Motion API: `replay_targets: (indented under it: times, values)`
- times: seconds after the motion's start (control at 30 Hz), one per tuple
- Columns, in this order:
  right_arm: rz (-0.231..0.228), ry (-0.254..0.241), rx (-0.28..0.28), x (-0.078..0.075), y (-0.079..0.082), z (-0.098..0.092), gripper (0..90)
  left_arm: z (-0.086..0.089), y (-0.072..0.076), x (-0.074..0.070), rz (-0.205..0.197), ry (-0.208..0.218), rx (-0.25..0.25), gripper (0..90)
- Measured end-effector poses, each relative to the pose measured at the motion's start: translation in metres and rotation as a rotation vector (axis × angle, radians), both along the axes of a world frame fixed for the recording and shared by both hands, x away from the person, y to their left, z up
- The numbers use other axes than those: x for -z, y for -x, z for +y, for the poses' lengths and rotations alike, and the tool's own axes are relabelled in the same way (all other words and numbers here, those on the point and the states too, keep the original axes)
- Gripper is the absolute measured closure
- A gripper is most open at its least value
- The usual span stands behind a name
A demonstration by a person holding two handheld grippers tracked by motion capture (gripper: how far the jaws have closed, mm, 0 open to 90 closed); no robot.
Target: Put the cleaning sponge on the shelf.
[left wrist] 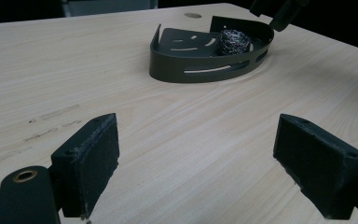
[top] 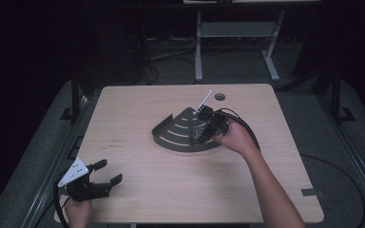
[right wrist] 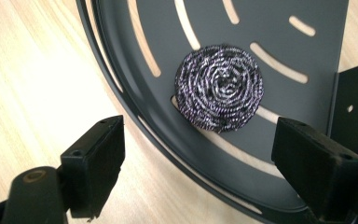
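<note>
two tongs, both spread wide, neither clamped on anything. right tongs (top: 200, 137) poised straight above the steel scrubber (right wrist: 219, 87), jaws parted either side of it, not touching. scrubber lying flat inside the dark slotted tray (right wrist: 307, 60), just ahead of the right jaws, close to the curved rim. left tongs (top: 105, 174) resting well apart at the near table edge, tray (left wrist: 200, 70) and scrubber (left wrist: 235, 41) far ahead of its jaws. judged from this: scrubber either just set down or about to be picked up, cannot tell which. nothing gripped yet; white stick (top: 203, 102) leaning beyond the right tongs, untouched.
</note>
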State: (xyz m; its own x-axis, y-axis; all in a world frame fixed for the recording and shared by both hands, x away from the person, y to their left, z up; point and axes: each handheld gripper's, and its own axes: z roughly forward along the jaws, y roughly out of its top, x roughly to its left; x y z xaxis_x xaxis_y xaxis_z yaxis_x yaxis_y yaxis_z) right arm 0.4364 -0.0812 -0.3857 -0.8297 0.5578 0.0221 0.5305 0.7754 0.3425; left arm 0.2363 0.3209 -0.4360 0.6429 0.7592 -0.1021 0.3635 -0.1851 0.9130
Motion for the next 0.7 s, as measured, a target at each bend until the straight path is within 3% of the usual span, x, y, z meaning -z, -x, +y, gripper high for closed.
replay_targets:
  times: [0.7]
  values:
    - [-0.001, -0.018, 0.010, 0.003, 0.023, -0.023, 17.1, 0.000, 0.000, 0.000, 0.003, -0.007, 0.001, 13.7]
